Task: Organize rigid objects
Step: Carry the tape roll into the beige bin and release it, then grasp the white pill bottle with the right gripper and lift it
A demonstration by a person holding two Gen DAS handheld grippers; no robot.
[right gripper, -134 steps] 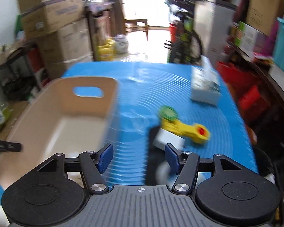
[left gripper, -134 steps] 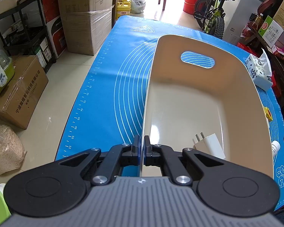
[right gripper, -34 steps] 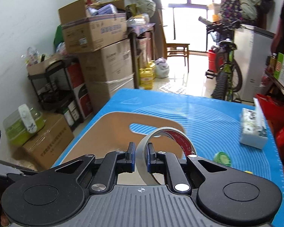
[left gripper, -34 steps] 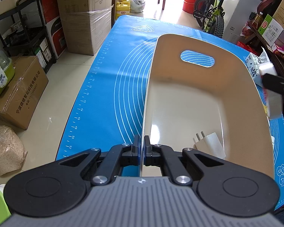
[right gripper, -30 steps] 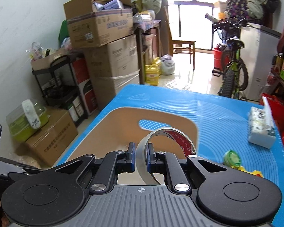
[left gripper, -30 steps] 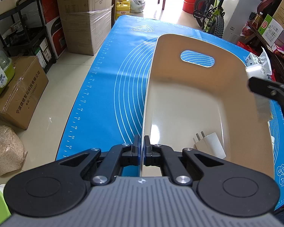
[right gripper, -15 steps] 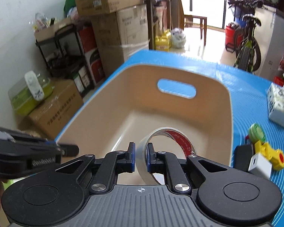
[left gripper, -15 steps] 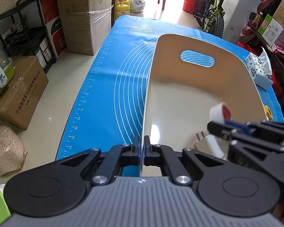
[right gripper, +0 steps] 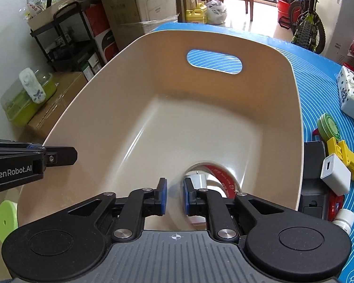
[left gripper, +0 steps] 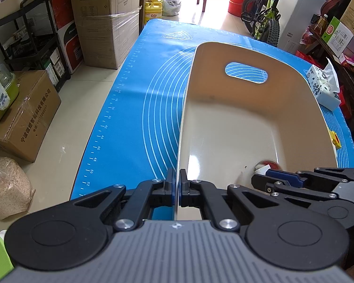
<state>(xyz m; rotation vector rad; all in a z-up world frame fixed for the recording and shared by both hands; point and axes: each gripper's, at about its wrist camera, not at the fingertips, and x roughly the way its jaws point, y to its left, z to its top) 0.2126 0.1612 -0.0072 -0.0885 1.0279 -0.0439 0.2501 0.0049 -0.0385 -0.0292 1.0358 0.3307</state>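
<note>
A beige bin (right gripper: 224,94) with a handle slot stands on the blue mat (left gripper: 134,118). My left gripper (left gripper: 178,179) is shut on the bin's left rim (left gripper: 185,108), and its fingers (right gripper: 68,155) show at the left of the right wrist view. My right gripper (right gripper: 174,193) hangs low inside the bin's near end, its jaws opening with nothing between the pads. Just beyond its right finger the tape roll (right gripper: 221,174) with a red core rests on the bin floor, over a white charger (right gripper: 199,180). The left wrist view shows that roll (left gripper: 265,165) only as a blur.
Right of the bin on the mat lie a green disc (right gripper: 329,125), a yellow toy (right gripper: 347,155), a white cube charger (right gripper: 335,174), a black box (right gripper: 313,188), a small white bottle (right gripper: 343,219) and a tissue pack (right gripper: 352,94). Cardboard boxes (left gripper: 106,18) and a rack stand on the floor to the left.
My right gripper came down into the bin with the tape roll, then its jaws parted and let the roll go onto the charger. The left gripper kept still on the rim.
</note>
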